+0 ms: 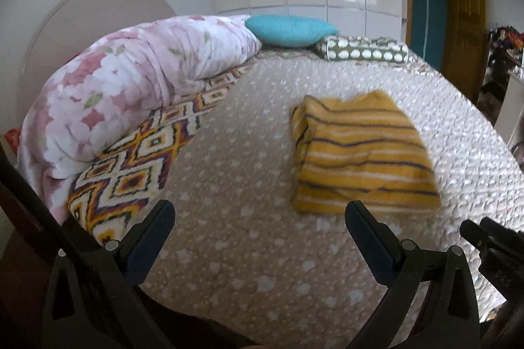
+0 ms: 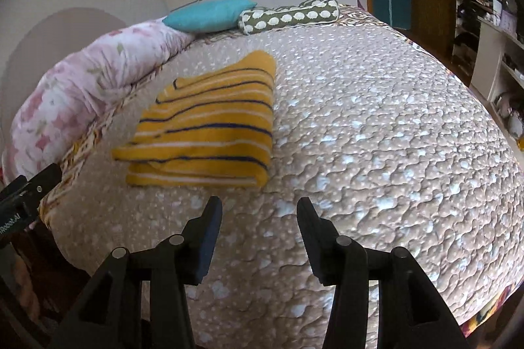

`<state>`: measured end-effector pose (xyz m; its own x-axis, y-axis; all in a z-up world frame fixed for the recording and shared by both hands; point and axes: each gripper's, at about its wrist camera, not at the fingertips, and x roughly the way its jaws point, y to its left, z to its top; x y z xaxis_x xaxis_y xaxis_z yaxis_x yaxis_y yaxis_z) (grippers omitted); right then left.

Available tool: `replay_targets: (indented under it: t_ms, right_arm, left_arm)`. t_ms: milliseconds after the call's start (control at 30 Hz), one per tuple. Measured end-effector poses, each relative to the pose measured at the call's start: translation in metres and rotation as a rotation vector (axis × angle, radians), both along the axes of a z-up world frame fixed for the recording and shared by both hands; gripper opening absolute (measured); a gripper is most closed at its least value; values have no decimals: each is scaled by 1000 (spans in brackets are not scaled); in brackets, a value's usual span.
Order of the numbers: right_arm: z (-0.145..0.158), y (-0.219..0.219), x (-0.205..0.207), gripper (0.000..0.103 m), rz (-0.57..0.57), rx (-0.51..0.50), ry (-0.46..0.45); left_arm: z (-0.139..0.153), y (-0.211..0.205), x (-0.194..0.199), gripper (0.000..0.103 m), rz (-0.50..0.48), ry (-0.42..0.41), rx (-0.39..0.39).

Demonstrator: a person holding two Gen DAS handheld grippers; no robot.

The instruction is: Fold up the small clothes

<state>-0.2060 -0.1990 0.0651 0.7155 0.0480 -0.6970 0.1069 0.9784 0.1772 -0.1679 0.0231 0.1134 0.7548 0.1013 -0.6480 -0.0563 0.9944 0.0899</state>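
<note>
The left gripper point(image 1: 260, 210), low in its frame, has its jaws spread wide and empty above the beige quilted bedspread point(image 1: 229, 172); the right gripper point(image 2: 258, 206) is likewise parted, holding nothing. A folded yellow striped garment point(image 1: 357, 152) (edges stacked in layers) lies flat just beyond both, right of centre in the left view, left of centre in the right view point(image 2: 209, 133). Farther back sit a pink floral duvet point(image 1: 131, 80), a teal cushion point(image 1: 290, 29) and a spotted bolster point(image 1: 363, 49); open quilt fills the right view's right half.

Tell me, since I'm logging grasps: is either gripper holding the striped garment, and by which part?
Nothing is held. The left gripper and right gripper are both open and empty, short of the folded yellow striped garment lying on the bed.
</note>
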Motion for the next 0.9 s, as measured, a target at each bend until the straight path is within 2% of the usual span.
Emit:
replay_targets:
  t_ms: [267,900]
  right_arm:
    - [-8,10,3,56,17,-32,32]
    - [-19,9,6,61,-17,-98,79]
  left_arm:
    - [-15,-5,3,103,-34,93,-29]
    - [-31,-12,5,103,-84,173,-73]
